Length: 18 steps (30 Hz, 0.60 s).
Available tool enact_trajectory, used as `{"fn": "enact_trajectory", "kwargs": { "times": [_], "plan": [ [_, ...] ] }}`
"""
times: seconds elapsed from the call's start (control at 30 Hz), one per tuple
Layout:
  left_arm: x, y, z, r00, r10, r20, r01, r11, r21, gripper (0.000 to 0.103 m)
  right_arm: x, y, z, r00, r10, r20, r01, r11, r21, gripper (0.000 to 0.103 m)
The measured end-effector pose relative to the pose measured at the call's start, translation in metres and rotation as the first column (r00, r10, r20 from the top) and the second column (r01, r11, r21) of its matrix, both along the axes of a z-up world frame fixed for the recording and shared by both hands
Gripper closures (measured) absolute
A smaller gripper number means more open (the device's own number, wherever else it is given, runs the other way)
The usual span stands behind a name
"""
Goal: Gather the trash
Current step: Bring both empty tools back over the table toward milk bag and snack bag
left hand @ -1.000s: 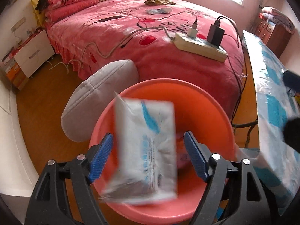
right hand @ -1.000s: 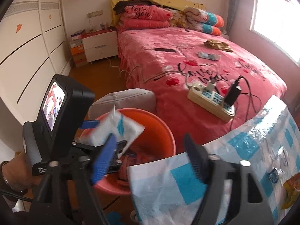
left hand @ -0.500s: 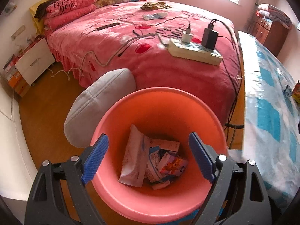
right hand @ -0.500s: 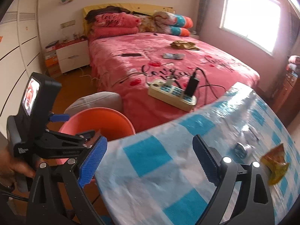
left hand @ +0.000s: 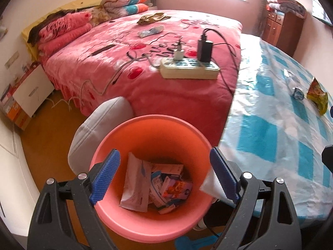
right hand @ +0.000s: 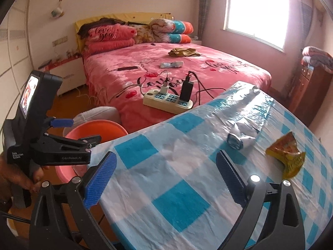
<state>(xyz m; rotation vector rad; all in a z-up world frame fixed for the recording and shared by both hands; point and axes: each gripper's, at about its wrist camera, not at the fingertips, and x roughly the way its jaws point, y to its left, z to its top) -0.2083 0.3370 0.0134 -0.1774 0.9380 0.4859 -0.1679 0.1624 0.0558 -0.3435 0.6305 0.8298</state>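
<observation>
In the left wrist view, the left hand-held gripper (left hand: 164, 177) is held wide open and empty over an orange bin (left hand: 149, 225) at lower centre, its jaws having just been opening. A white packet (left hand: 136, 184) and small boxes lie inside. A grey cushion (left hand: 97, 129) touches the bin's left rim; the tabletop (left hand: 270, 125) edge crowds its right.

In the right wrist view, the right hand-held gripper (right hand: 166, 179), jaws also just opening, is spread empty over the checked cloth. A yellow snack bag (right hand: 287, 156) and a crumpled wrapper (right hand: 243, 134) lie at right, apart. The bin is half hidden at left.
</observation>
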Motion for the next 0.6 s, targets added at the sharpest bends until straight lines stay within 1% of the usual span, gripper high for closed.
{"fn": "enact_trajectory", "kwargs": {
  "times": [0.27, 0.43, 0.6],
  "plan": [
    [0.011, -0.028, 0.017, 0.998, -0.060, 0.010, 0.060, 0.997, 0.044, 0.014, 0.005, -0.029, 0.005, 0.998, -0.050, -0.024, 0.051, 0.997, 0.060, 0.008],
    [0.019, -0.045, 0.025, 0.995, -0.100, 0.005, 0.100, 0.992, 0.071, 0.014, 0.010, -0.048, 0.003, 0.994, -0.085, -0.062, 0.091, 0.991, 0.095, 0.008],
    [0.027, -0.060, 0.031, 0.991, -0.130, 0.004, 0.130, 0.988, 0.082, 0.014, 0.016, -0.069, 0.002, 0.989, -0.127, -0.079, 0.136, 0.983, 0.124, 0.008]
  ]
}}
